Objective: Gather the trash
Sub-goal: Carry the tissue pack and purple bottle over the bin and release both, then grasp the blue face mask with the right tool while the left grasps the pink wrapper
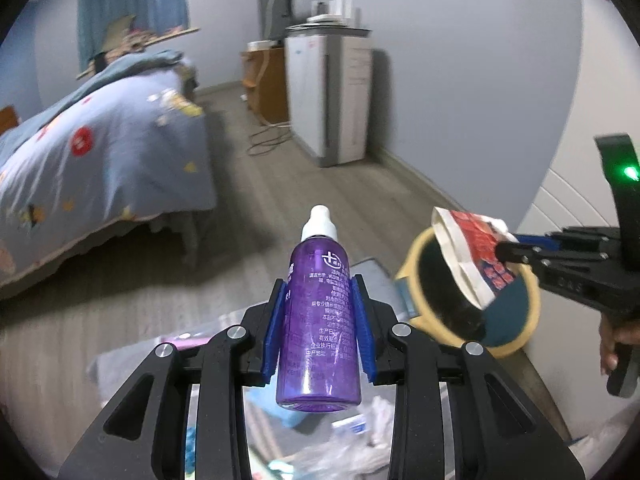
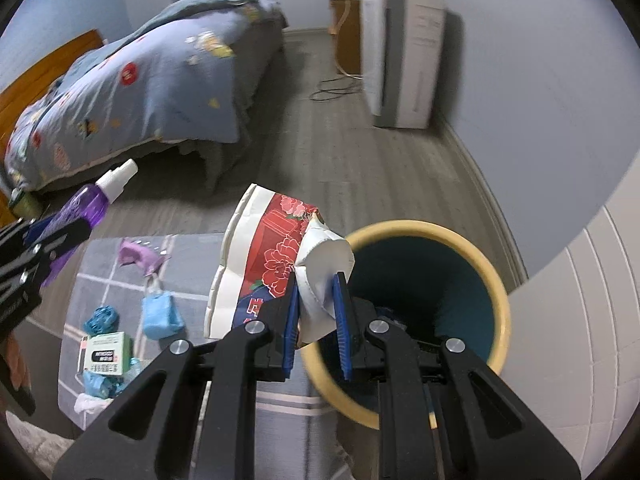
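Observation:
My left gripper [image 1: 319,285] is shut on a purple spray bottle [image 1: 318,320] with a white cap, held up in the air. It also shows at the left of the right wrist view [image 2: 84,204]. My right gripper [image 2: 317,286] is shut on a crumpled red-and-white paper bag [image 2: 276,264], held at the left rim of a round bin [image 2: 472,248] with a yellow rim and dark teal inside. In the left wrist view the bag [image 1: 472,252] hangs over the bin [image 1: 516,336], to the right of the bottle.
On a grey checked rug [image 2: 192,248] lie a purple wrapper [image 2: 136,256], a blue pouch [image 2: 160,316], a blue crumpled ball [image 2: 102,318] and a green-white box [image 2: 106,354]. A bed [image 2: 140,92] stands at the left, a white cabinet [image 2: 400,56] by the far wall.

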The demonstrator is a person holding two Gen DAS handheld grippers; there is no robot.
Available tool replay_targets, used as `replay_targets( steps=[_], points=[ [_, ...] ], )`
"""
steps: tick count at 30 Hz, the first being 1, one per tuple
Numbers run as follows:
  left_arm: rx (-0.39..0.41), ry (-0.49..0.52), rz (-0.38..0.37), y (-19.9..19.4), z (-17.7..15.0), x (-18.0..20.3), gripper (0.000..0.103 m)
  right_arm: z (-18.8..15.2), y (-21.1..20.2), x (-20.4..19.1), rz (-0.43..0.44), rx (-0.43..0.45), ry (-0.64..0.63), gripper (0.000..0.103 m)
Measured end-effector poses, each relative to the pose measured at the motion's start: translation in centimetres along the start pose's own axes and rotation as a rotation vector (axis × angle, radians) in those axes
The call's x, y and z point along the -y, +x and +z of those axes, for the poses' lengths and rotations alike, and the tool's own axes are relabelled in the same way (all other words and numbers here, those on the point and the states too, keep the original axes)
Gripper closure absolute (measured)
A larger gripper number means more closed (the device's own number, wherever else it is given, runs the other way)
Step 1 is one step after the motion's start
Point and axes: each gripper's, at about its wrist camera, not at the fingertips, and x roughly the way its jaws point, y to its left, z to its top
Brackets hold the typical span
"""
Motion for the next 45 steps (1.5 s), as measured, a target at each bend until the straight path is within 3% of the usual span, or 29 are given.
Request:
replay_targets(
  steps=[9,21,31,36,40,41,42,44,45],
  points=[
    [-0.038,0.105,-0.078,3.1,-0.3,6.3,0.069,-0.9,0.7,5.5,-0.057,-0.032,0.099,0.086],
    [-0.182,0.166,-0.214,8.8,-3.7,11.8,0.069,-3.8,4.5,10.3,-0.165,-0.194,0.154,0.087],
    [-0.254,0.229,-0.212,11.7,-5.1,14.1,0.069,-5.8,7.5,11.4,-0.175,-0.326,0.138,0.086],
    [-0.236,0.234,-0.213,11.6,-4.9,14.3,0.068,-5.7,7.9,11.2,-0.199,-0.331,0.117,0.086],
    [-0.226,0.229,-0.199,11.4,-4.5,14.0,0.059,-5.8,7.9,11.1,-0.203,-0.331,0.130,0.084],
    [-0.224,0.225,-0.198,11.2,-4.4,13.9,0.059,-5.8,7.9,10.9,-0.204,-0.330,0.131,0.080],
    [-0.222,0.218,-0.197,11.1,-4.3,13.6,0.058,-5.7,7.8,10.9,-0.205,-0.327,0.132,0.068],
    [-0.218,0.208,-0.193,10.9,-4.1,13.2,0.056,-5.7,7.6,10.9,-0.213,-0.314,0.130,0.055],
    [-0.214,0.201,-0.190,10.7,-4.0,13.0,0.051,-5.5,7.5,10.8,-0.217,-0.307,0.126,0.054]
  ],
)
